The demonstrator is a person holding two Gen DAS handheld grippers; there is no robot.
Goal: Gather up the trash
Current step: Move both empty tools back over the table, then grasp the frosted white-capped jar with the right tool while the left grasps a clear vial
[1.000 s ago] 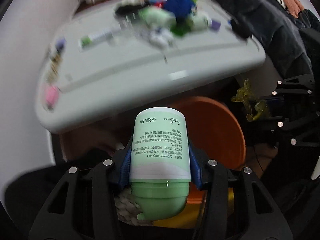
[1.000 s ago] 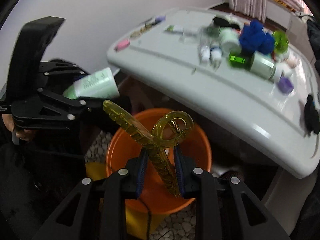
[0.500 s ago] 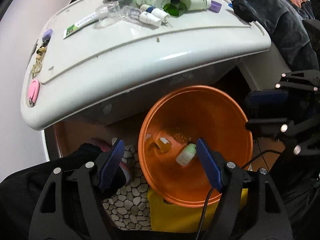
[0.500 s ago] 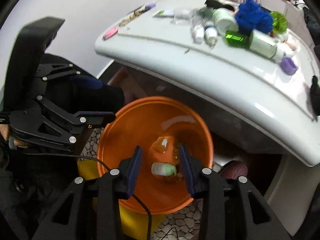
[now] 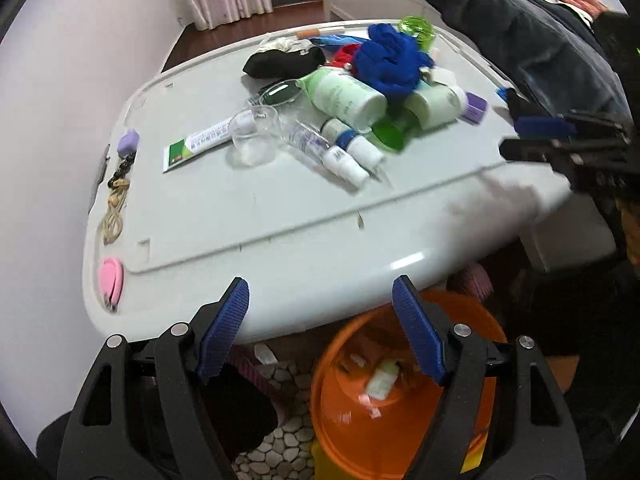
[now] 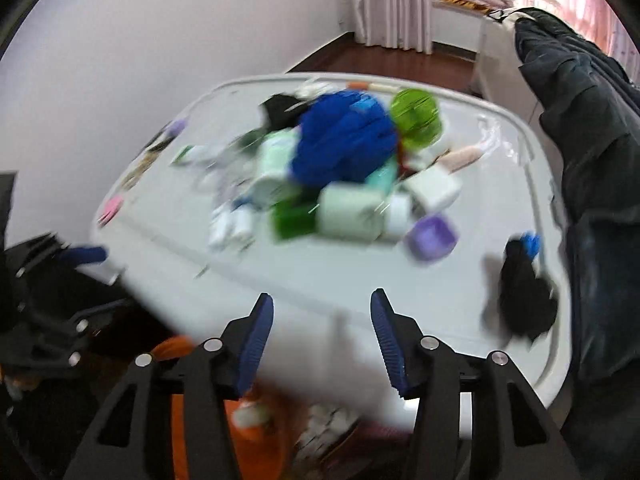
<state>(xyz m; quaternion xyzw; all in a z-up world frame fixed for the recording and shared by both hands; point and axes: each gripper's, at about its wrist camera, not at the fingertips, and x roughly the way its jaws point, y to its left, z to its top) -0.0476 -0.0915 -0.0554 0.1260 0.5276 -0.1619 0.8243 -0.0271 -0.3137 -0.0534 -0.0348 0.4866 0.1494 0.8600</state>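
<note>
With both the left gripper [image 5: 320,320] and right gripper [image 6: 322,340] wide open and empty over the orange bin [image 5: 400,412], we pick 1 loose bottle [image 5: 346,98] off the table's [image 5: 280,216] pile at a time.

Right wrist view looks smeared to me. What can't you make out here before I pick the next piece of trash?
- Right wrist: pile around the blue cloth is motion-blurred; bottles cannot be told apart.
- Right wrist: orange bin mostly hidden behind the right gripper and table edge.
- Left wrist: bin contents blurred, partly covered by the left gripper.
- Left wrist: toothpaste tube print too small.
</note>
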